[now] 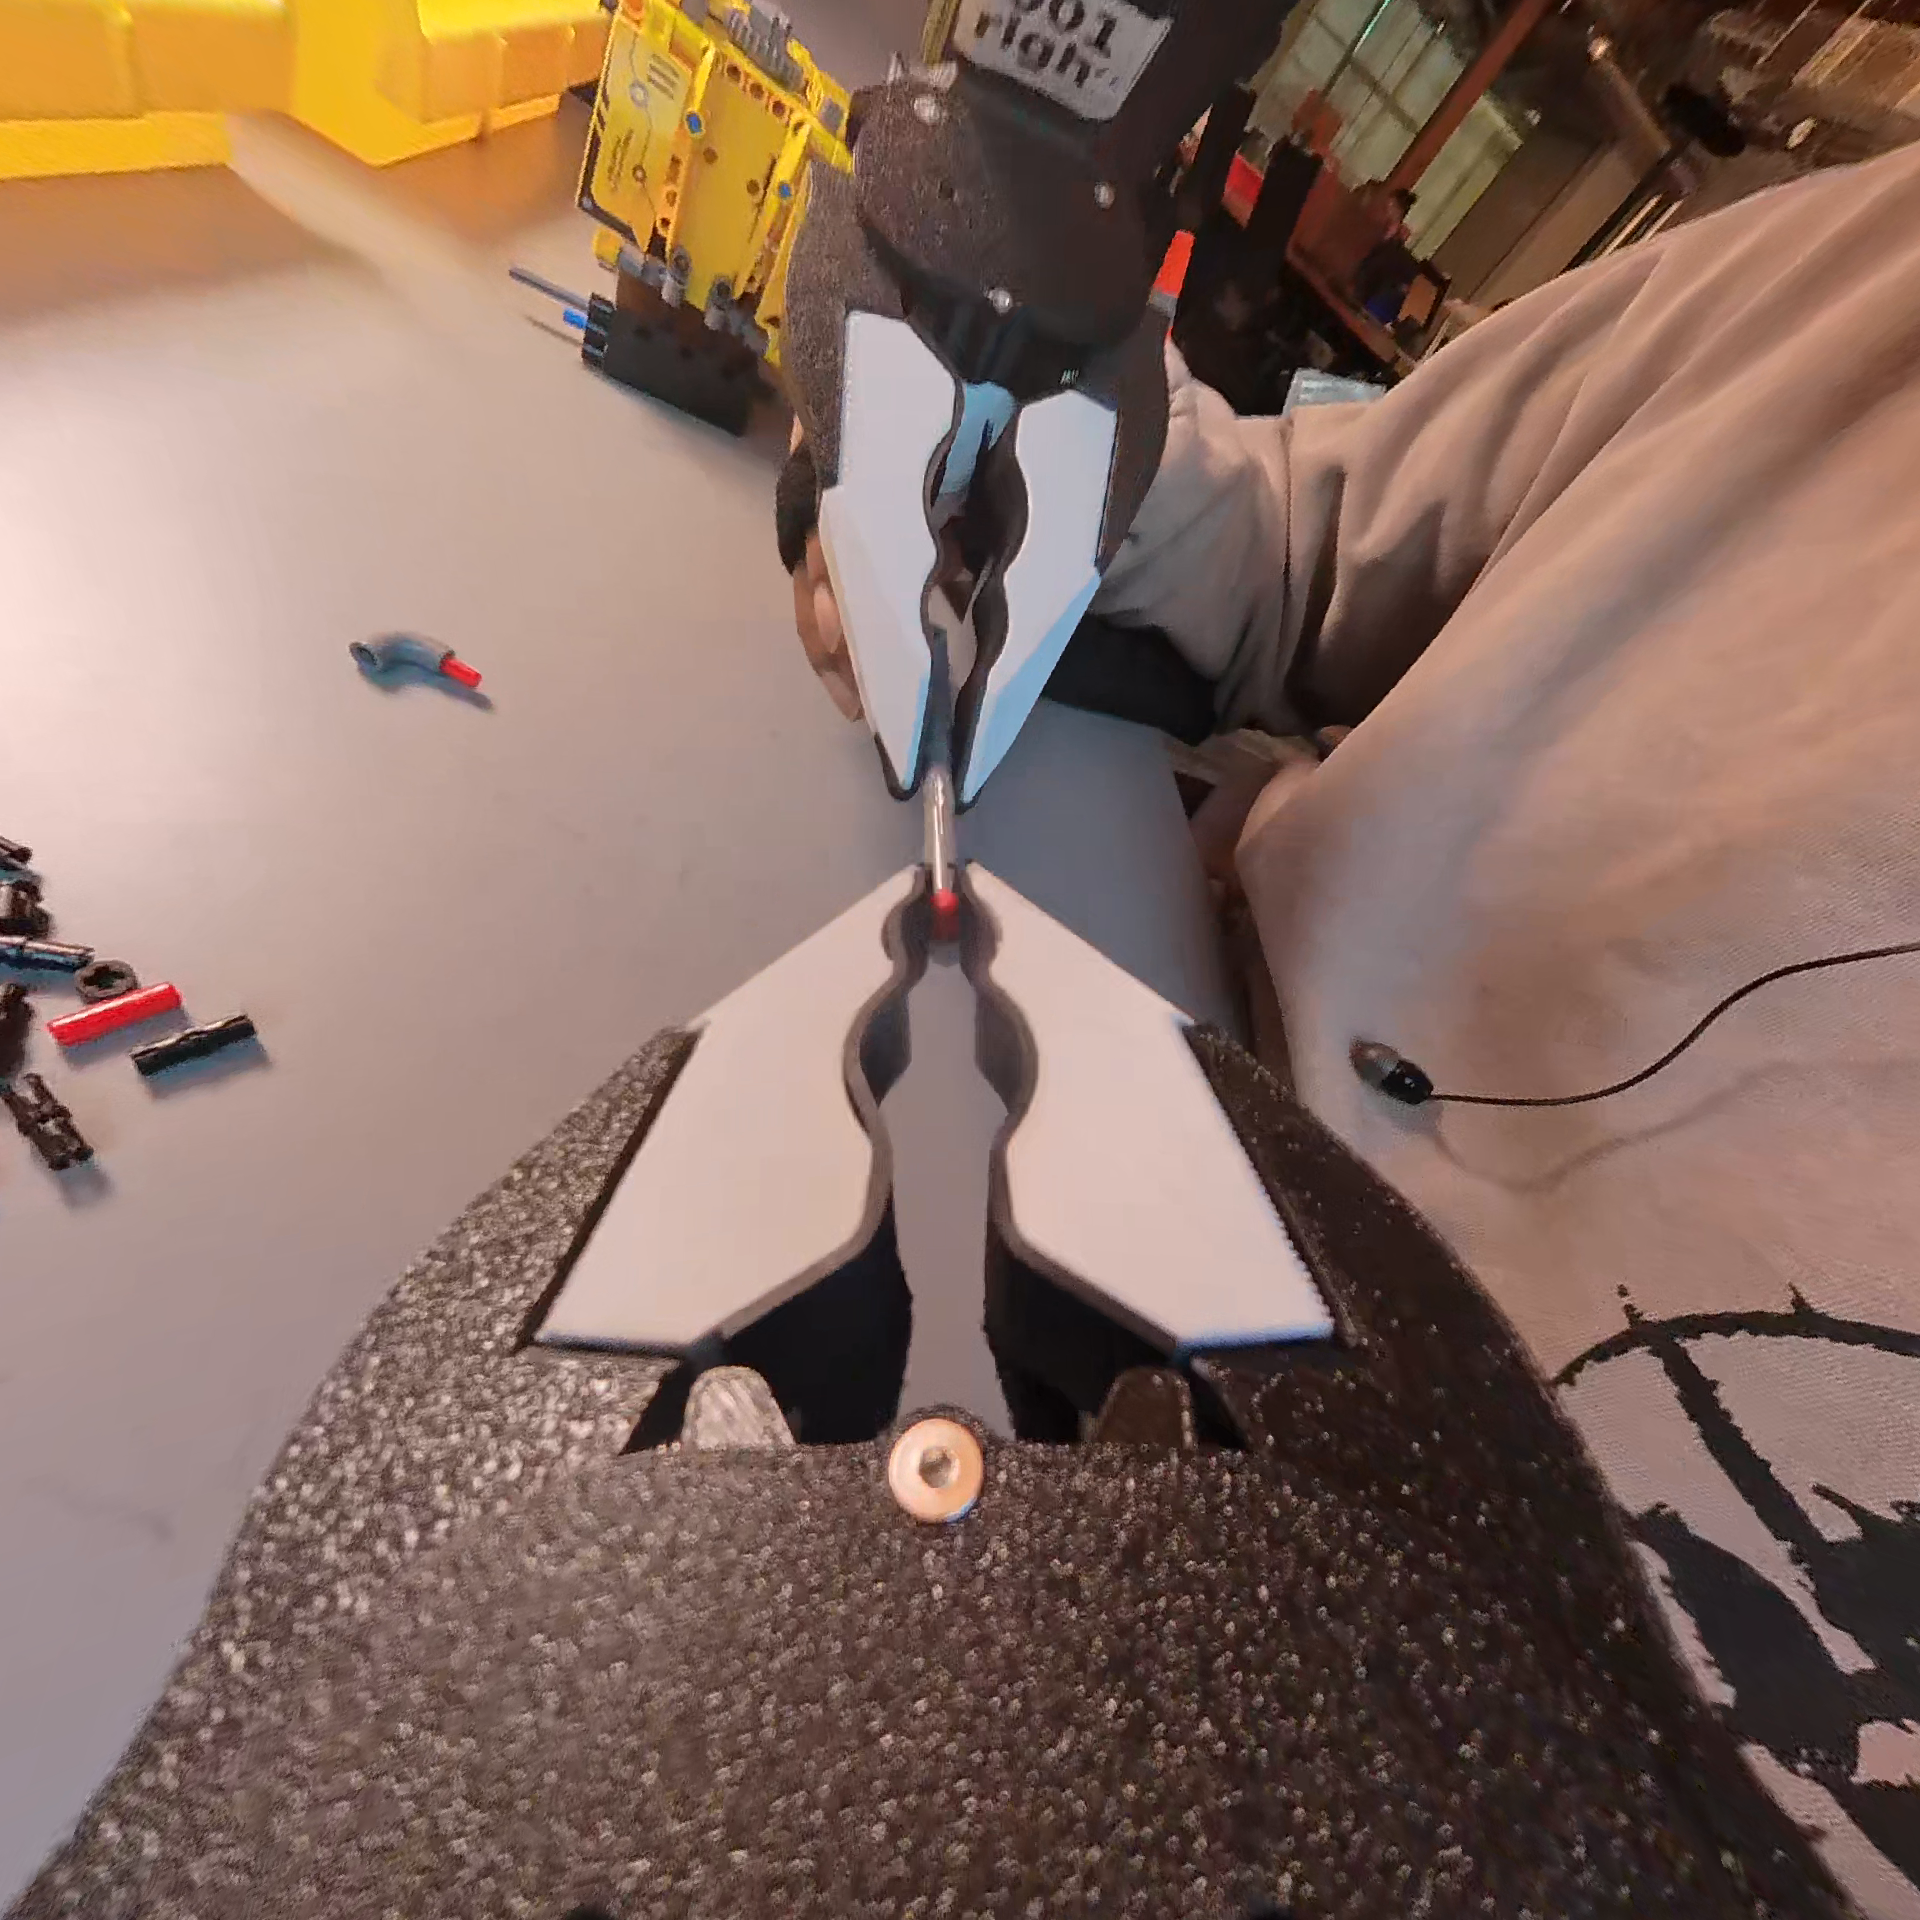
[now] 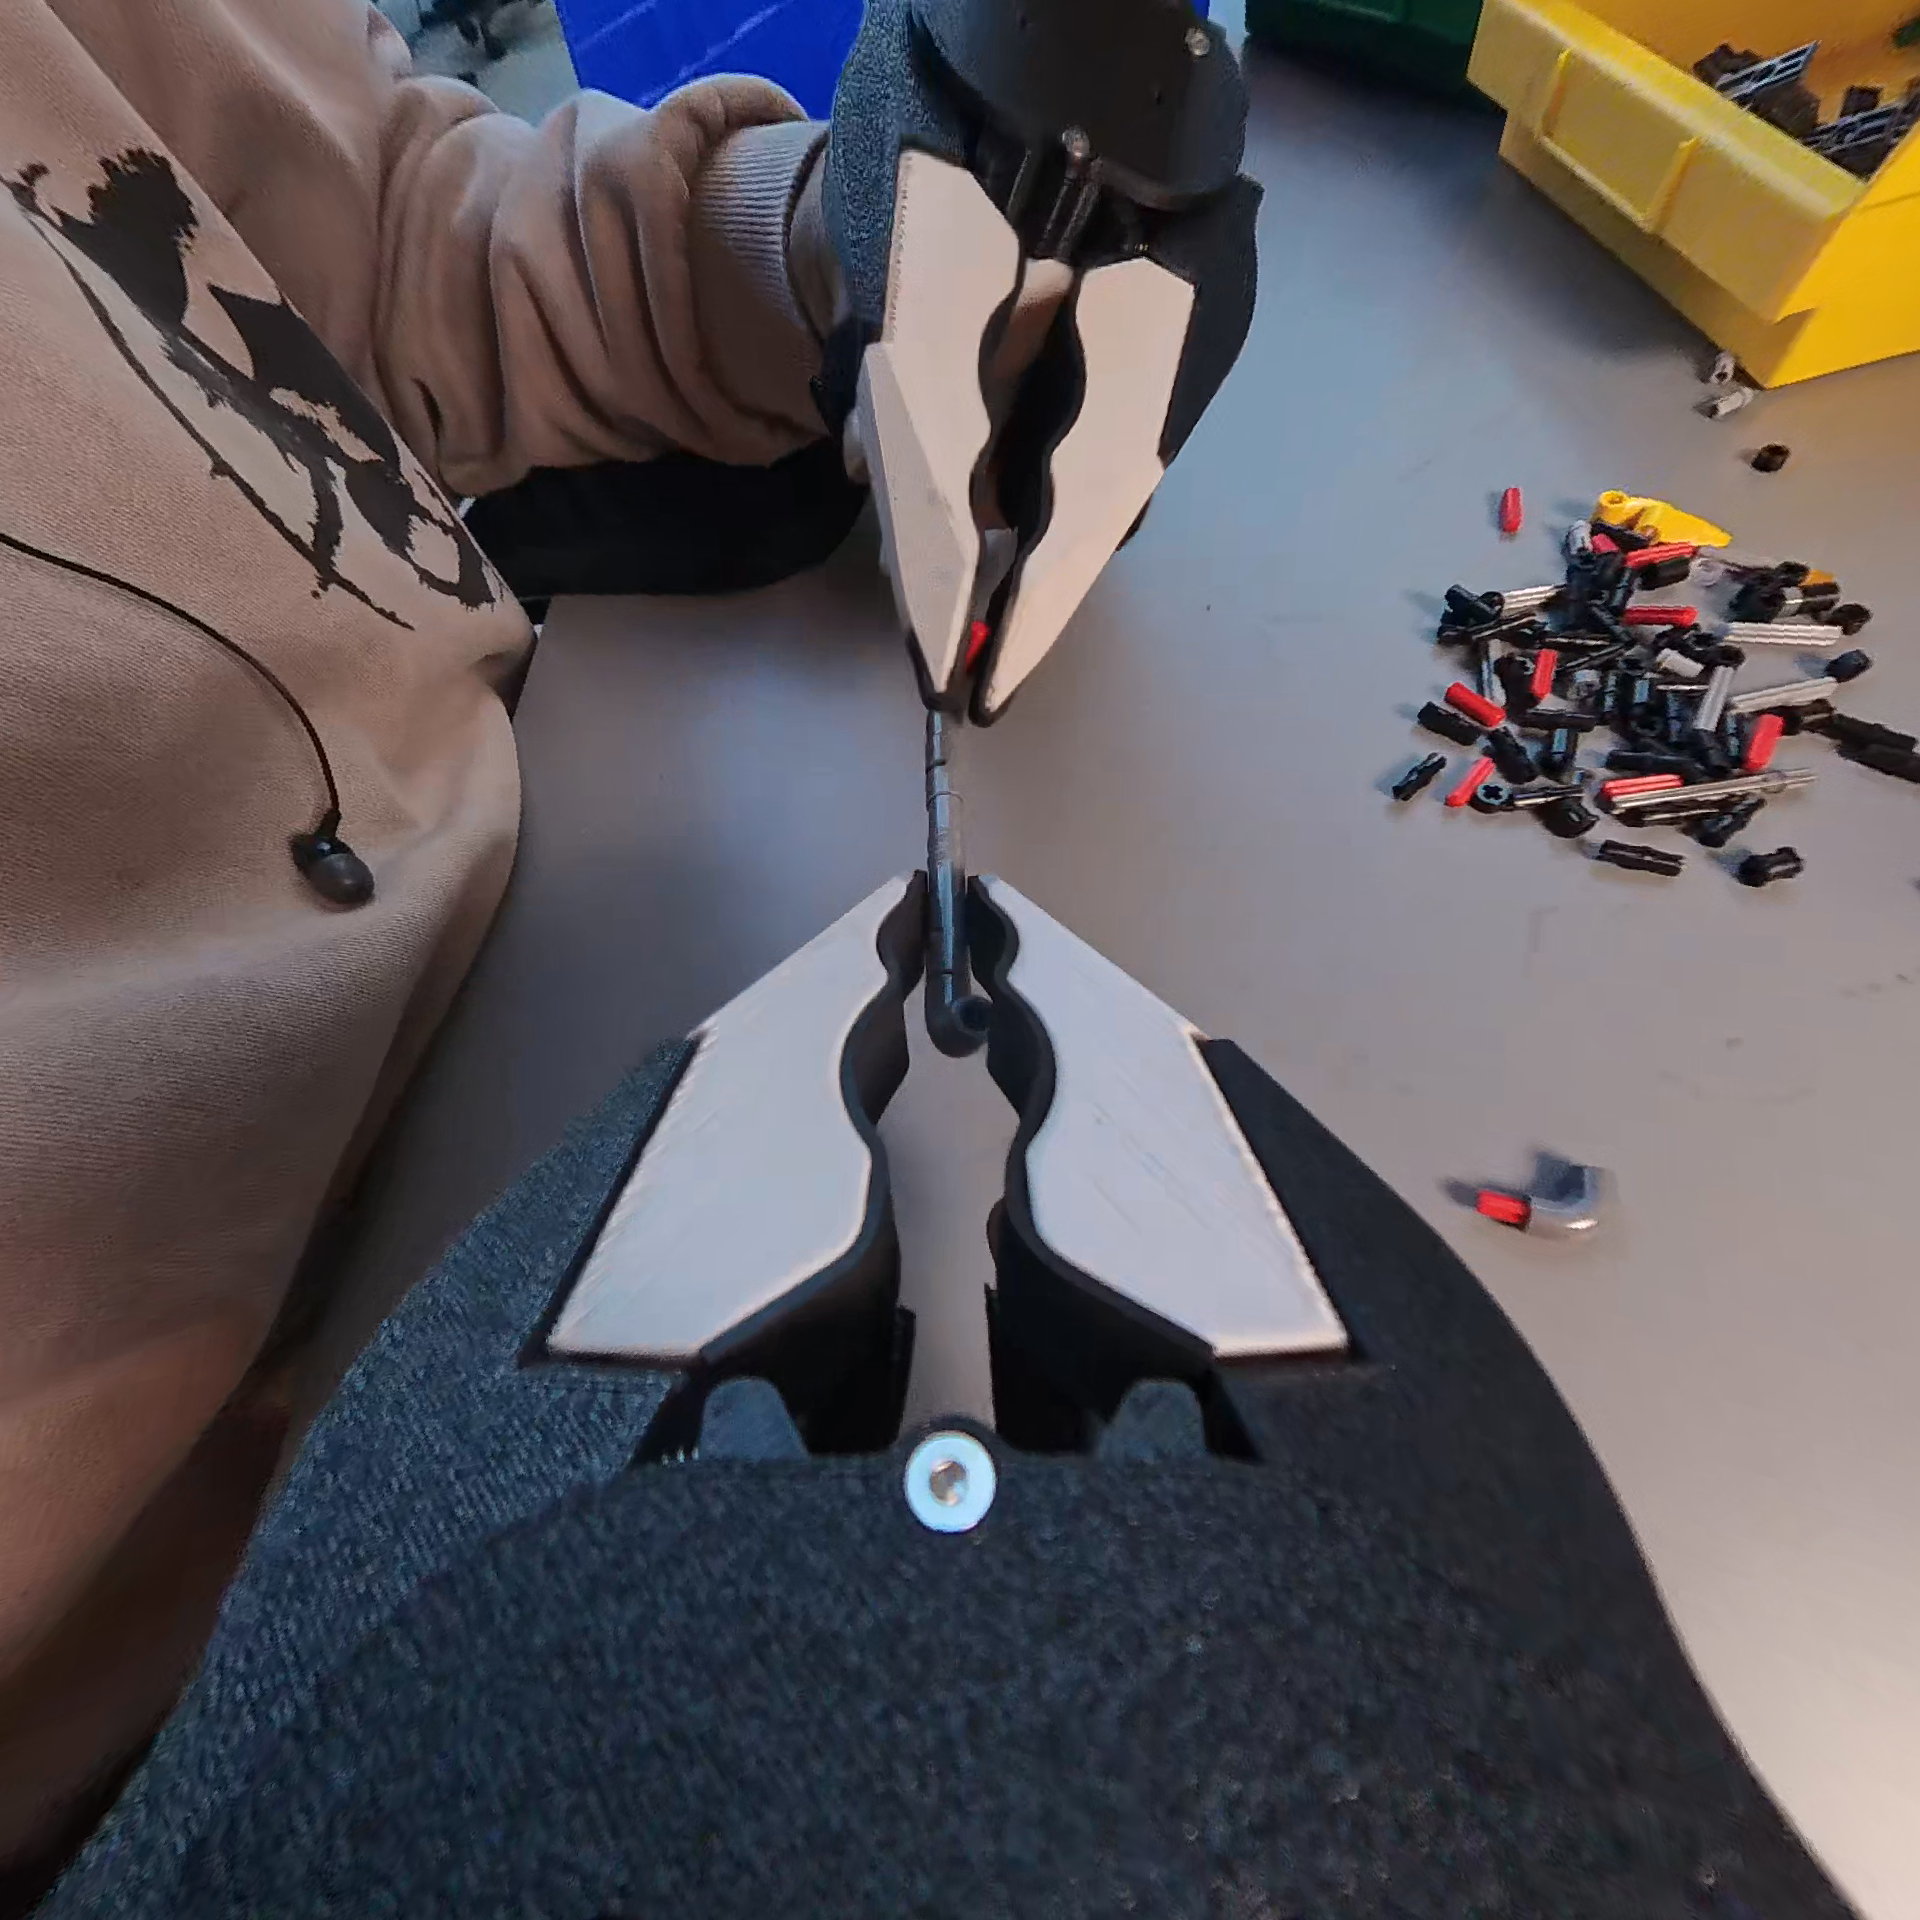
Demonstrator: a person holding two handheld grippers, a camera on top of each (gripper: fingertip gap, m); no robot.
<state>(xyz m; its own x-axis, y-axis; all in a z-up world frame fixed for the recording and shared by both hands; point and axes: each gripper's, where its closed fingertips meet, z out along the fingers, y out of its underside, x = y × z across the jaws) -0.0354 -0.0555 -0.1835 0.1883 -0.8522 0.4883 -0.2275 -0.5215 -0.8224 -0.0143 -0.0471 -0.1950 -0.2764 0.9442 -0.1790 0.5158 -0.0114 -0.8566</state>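
Nearest the lens in the left wrist view we note the left gripper (image 1: 943,902), speckled black body with pale grey fingers, its tips drawn nearly together and pinching a small red peg (image 1: 944,902) fitted on the end of a thin dark grey axle rod (image 1: 937,821). The rod runs straight across to the right gripper (image 1: 935,779), which faces it tip to tip above the smooth grey table (image 1: 416,1299). In the right wrist view the right gripper (image 2: 948,914) is likewise almost closed, clamping the same rod (image 2: 943,821) near its bent black end connector (image 2: 961,1023); the left gripper (image 2: 961,698) opposite shows the red peg (image 2: 975,644) between its tips. So both claws grip one rod assembly, held in the air just off the table edge, close to a person in a tan hooded sweatshirt (image 2: 187,727) with a black print and a dark cord. On the table lies a loose grey elbow piece with a red peg (image 2: 1538,1195), apart from a heap of black, red and grey building-toy pins and axles (image 2: 1652,686). A yellow plastic parts bin (image 2: 1683,177) stands farther off, and a yellow and black brick-built model (image 1: 696,177) sits at the back of the left wrist view.
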